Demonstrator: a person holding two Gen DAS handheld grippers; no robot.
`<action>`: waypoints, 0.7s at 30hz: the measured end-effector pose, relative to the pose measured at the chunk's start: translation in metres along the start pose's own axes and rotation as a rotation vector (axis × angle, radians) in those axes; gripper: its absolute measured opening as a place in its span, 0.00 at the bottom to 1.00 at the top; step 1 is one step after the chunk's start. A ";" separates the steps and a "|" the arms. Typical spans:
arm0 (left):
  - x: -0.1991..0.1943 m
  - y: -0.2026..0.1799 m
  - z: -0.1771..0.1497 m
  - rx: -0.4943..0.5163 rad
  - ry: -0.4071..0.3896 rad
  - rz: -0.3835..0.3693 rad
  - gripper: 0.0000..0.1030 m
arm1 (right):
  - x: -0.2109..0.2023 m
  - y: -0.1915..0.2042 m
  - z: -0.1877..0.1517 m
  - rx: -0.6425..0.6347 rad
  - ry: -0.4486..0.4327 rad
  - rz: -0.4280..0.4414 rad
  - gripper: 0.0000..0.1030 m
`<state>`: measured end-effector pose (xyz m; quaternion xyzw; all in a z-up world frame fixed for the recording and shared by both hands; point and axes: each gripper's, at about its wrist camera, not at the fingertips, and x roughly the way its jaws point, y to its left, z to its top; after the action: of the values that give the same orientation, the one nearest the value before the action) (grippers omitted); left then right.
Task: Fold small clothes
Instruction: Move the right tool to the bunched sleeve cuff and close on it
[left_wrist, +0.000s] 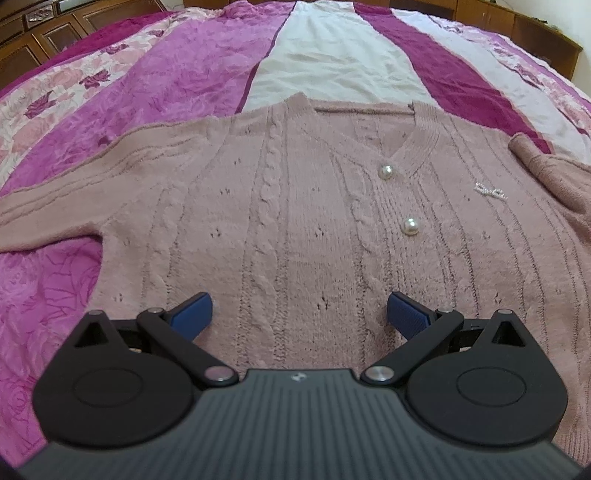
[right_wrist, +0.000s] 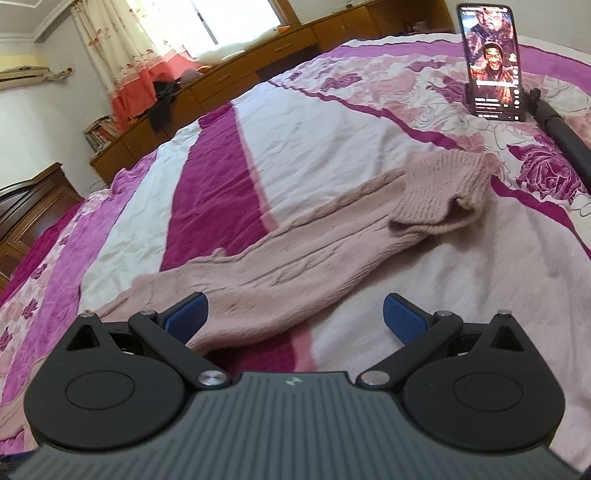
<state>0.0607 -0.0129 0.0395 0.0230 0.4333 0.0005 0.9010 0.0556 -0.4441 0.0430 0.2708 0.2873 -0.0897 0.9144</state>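
Observation:
A pale pink cable-knit cardigan (left_wrist: 295, 206) with pearl buttons (left_wrist: 410, 226) lies spread flat, front up, on the bed. My left gripper (left_wrist: 298, 314) hovers open over its lower body, blue pads wide apart, holding nothing. In the right wrist view one sleeve of the cardigan (right_wrist: 295, 254) stretches away diagonally, its ribbed cuff (right_wrist: 439, 192) bunched and folded at the far end. My right gripper (right_wrist: 295, 314) is open just above the near part of that sleeve, its left pad (right_wrist: 186, 317) over the knit and the right pad over the bedspread.
The bedspread (left_wrist: 166, 74) has magenta, white and floral stripes. A phone (right_wrist: 493, 61) stands lit on a holder at the bed's far right, with a black tripod leg (right_wrist: 565, 136) beside it. Wooden cabinets (right_wrist: 258, 55) and a curtained window line the far wall.

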 end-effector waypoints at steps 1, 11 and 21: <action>0.002 0.000 0.000 -0.003 0.007 0.001 1.00 | 0.004 -0.004 0.001 0.012 -0.001 -0.006 1.00; 0.015 -0.004 -0.003 0.016 0.033 0.023 1.00 | 0.037 -0.030 0.021 0.041 -0.043 -0.035 1.00; 0.021 -0.009 -0.005 0.040 0.036 0.041 1.00 | 0.067 -0.046 0.035 0.073 -0.087 -0.028 1.00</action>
<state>0.0693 -0.0213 0.0194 0.0498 0.4487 0.0107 0.8922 0.1123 -0.5025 0.0087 0.2959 0.2478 -0.1246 0.9141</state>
